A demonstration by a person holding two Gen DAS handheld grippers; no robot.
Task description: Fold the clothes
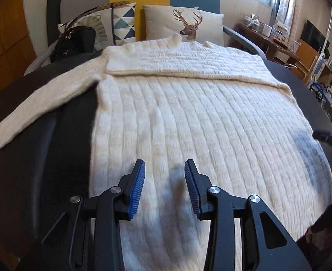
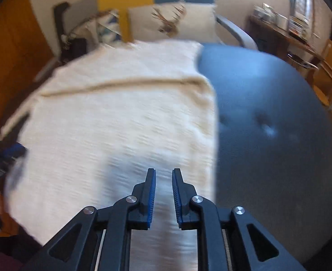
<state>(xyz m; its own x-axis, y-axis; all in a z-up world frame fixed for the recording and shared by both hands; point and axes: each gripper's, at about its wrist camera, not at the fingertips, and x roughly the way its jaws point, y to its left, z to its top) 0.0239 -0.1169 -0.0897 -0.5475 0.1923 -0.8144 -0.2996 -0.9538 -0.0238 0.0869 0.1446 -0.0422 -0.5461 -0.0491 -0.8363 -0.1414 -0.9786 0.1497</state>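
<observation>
1. At far left, wood-panelled wall (image 1: 5,45), then a black handbag (image 1: 75,40) beside a triangle-print cushion (image 1: 123,22).
2. The cream knitted sweater (image 1: 188,117) lies flat on my dark round bench (image 2: 267,124), one sleeve (image 1: 41,103) spread left, the other folded across its chest.
3. My left gripper (image 1: 164,169) hangs half-open over the hem, empty.
4. My right gripper (image 2: 163,174) is narrowly parted, empty.
5. A deer cushion (image 1: 186,24), then a cluttered desk (image 1: 267,38) under the window.

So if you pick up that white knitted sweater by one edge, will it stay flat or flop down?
Probably flop. The cream knit sweater lies limp, draped over the dark round cushion, one sleeve trailing off sideways. Its thick ribbing suggests some weight, so it would likely sag. The fuzzy yarn looks grippy rather than slippery.
</observation>
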